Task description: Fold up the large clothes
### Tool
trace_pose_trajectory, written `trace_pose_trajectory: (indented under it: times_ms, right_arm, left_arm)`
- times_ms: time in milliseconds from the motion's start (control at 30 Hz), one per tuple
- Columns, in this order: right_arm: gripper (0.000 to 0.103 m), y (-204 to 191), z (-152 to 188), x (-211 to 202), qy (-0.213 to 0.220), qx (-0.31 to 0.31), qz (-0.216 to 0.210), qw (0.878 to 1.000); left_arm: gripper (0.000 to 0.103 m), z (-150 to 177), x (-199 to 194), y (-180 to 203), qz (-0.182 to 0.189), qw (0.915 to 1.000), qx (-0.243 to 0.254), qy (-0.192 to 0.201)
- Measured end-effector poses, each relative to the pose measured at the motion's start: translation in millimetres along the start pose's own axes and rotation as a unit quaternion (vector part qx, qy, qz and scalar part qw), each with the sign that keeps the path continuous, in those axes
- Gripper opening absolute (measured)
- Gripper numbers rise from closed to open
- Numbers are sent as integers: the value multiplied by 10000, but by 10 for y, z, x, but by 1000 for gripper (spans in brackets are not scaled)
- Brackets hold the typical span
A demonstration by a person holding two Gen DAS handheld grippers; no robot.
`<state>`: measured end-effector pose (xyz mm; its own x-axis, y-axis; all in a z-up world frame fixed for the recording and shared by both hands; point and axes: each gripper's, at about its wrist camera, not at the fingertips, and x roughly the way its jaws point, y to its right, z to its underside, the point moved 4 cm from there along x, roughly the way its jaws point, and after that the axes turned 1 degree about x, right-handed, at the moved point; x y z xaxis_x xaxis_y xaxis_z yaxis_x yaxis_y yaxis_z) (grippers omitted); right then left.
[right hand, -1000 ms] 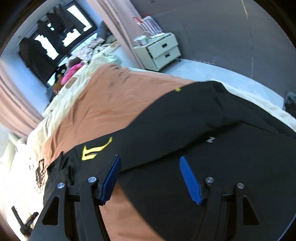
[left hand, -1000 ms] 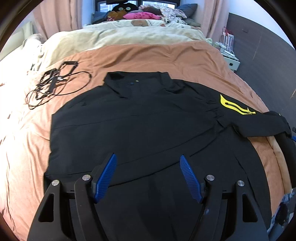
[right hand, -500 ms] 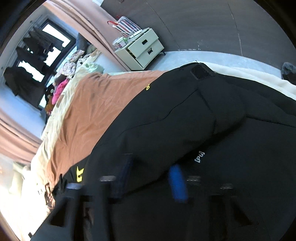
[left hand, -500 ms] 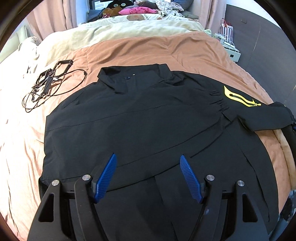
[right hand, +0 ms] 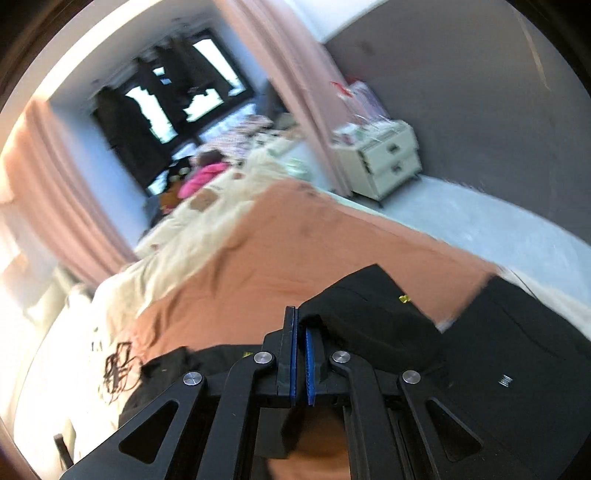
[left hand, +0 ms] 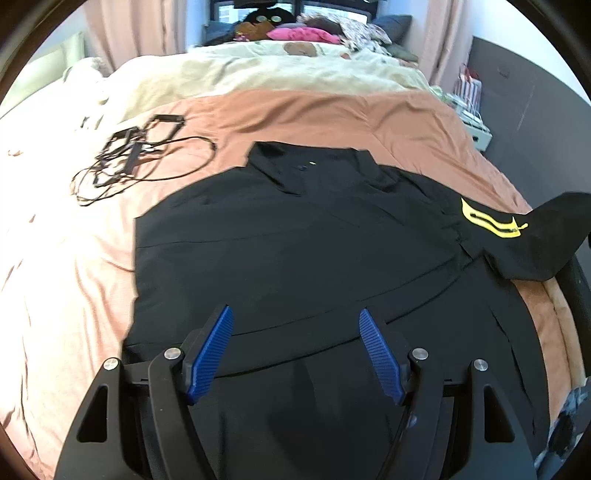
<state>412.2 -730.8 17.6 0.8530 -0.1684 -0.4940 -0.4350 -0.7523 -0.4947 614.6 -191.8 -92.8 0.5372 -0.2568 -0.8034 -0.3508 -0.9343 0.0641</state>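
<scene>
two grippers, both mine, work over one black shirt (left hand: 295, 240) spread flat on a brown blanket (left hand: 332, 110). my left gripper (left hand: 295, 350) hangs above the shirt's lower part, its blue pads (left hand: 210, 350) spread wide with nothing between them; black cloth fills the view under and ahead of the jaws. the collar (left hand: 306, 166) lies straight ahead of the left jaws, far side of the shirt. ahead and to the right of them, a sleeve (left hand: 532, 240) with a yellow mark (left hand: 487, 221) is lifted off the blanket toward the right edge of the view. a tangle of black cable (left hand: 136, 162) lies ahead and to the left of the left jaws, apart from the shirt. beyond it all, a cream quilt (left hand: 258, 74) and a pink bundle (left hand: 303, 34) by the window.

my right gripper (right hand: 300, 325) has just been closing; its jaws are now pressed together on a fold of the black sleeve (right hand: 369, 317), pinched between the pads, and the cloth bunches up just right of the jaws. more of the shirt (right hand: 517, 350) lies to their right. far ahead and right, blurred, stands a white drawer unit (right hand: 384, 162) on the floor.
</scene>
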Motion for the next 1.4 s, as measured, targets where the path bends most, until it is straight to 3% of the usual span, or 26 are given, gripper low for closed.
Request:
trace_pose_trajectory:
  times_ms: [367, 700, 900, 1100, 1400]
  right_arm:
    - [5, -1804, 44, -6, 3, -937, -746, 9928]
    - [5, -3132, 516, 102, -227, -1621, -1305, 9778]
    - [5, -3677, 1032, 392, -570, -1831, -1530, 9695]
    - [4, -4090, 1761, 765, -1056, -1936, -1746, 9596]
    - [5, -4301, 2917, 1445, -1857, -2129, -1669, 9446]
  left_arm:
    - [72, 170, -410, -859, -214, 9986, -450, 201]
    - [72, 476, -638, -1681, -370, 9949, -906, 251]
    - [72, 721, -727, -2104, -531, 9928, -1056, 216]
    - [72, 957, -777, -2491, -708, 9899, -1225, 116]
    - [72, 1280, -804, -2842, -860, 9862, -1415, -49]
